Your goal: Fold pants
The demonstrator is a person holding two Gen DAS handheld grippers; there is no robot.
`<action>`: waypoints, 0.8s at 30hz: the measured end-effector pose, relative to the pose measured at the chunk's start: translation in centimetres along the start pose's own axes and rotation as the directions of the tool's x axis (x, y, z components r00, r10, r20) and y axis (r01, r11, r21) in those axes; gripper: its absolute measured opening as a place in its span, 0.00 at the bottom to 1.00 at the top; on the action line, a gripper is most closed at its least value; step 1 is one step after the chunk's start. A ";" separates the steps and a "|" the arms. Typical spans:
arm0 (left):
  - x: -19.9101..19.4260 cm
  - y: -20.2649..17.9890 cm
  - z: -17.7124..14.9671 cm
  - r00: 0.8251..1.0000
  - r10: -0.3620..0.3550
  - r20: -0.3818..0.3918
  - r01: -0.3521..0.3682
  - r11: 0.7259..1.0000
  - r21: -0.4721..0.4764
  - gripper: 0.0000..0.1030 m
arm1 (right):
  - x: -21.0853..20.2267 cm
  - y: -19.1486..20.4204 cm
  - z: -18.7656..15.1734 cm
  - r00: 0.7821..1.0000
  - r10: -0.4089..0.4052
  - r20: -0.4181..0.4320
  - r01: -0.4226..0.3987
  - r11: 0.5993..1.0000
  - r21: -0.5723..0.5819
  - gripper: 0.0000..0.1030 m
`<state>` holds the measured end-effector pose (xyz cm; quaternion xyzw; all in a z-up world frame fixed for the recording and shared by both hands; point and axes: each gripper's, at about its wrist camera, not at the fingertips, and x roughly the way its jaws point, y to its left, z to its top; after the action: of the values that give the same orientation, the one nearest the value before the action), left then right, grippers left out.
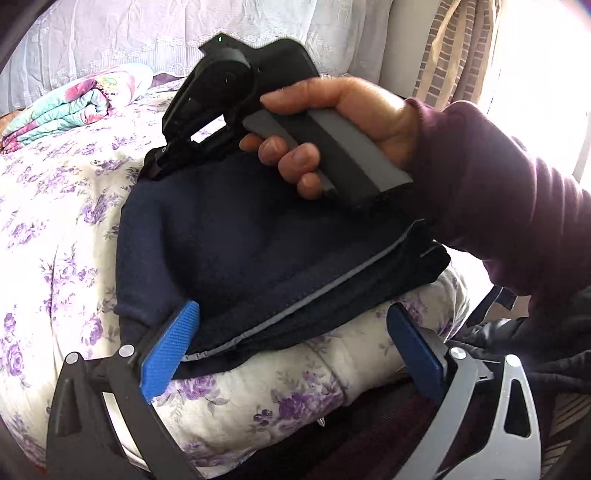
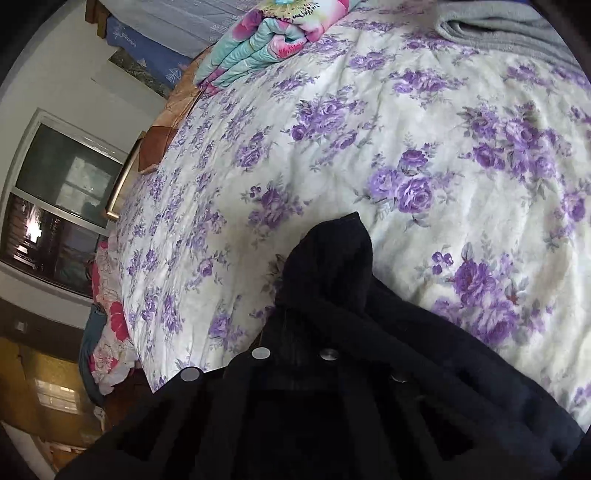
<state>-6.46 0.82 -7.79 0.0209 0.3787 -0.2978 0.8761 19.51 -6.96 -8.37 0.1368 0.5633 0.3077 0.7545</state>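
Dark navy pants (image 1: 240, 240) with a grey side stripe lie folded on the floral bedspread (image 1: 55, 229). My left gripper (image 1: 291, 350) is open, its blue pads (image 1: 166, 350) wide apart at the pants' near edge, with the left pad against the cloth. A hand (image 1: 351, 118) in a purple sleeve holds my right gripper (image 1: 159, 168), whose tip sits at the pants' far edge. In the right wrist view the dark pants cloth (image 2: 332, 277) bunches up over the fingers and hides them, and the jaws look shut on it.
A folded flowered quilt (image 1: 74, 107) (image 2: 266, 40) lies at the head of the bed. A grey blanket (image 2: 498, 26) sits at the far right. The bed's side edge drops off towards a window (image 2: 62, 192). Curtains (image 1: 454, 55) hang beyond the hand.
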 end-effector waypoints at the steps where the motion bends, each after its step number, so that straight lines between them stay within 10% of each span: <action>1: -0.4 -0.2 0.1 1.000 0.001 0.006 -0.001 1.000 0.008 0.95 | -1.1 1.0 -0.5 1.000 -0.002 0.024 0.003 1.000 -0.024 0.09; 5: -1.8 0.3 -0.2 0.999 -0.036 0.013 0.036 0.999 0.010 0.95 | -3.7 4.1 -2.5 0.996 -0.067 0.059 0.073 0.990 -0.123 0.45; 7: -0.6 0.9 -0.6 0.999 -0.043 -0.019 0.043 0.999 -0.012 0.95 | -1.6 3.0 -2.4 0.989 -0.150 0.003 0.149 0.980 -0.130 0.41; 10: 0.0 0.1 -0.4 1.000 0.005 -0.014 -0.004 1.000 0.025 0.95 | -1.4 -0.9 -2.0 0.988 -0.154 0.004 0.154 0.986 -0.061 0.00; 12: -0.4 -0.3 -0.2 1.000 0.009 -0.026 -0.008 0.999 0.036 0.95 | -3.4 -1.2 -1.9 0.998 -0.065 0.009 0.065 0.998 0.023 0.06; 17: -4.7 2.4 2.0 0.996 -0.069 0.056 0.070 0.997 -0.019 0.95 | -15.7 0.5 -5.7 0.962 0.012 0.274 0.008 0.997 -0.072 0.81; 24: -2.5 11.6 6.4 0.973 -0.226 0.042 0.230 0.939 -0.257 0.95 | -22.9 -9.1 -15.9 0.934 -0.092 0.344 0.032 0.984 0.174 0.96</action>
<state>2.61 10.00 -3.73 -0.1401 0.4090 -0.3451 0.8331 3.46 -30.39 -1.10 0.2338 0.4474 0.2064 0.8382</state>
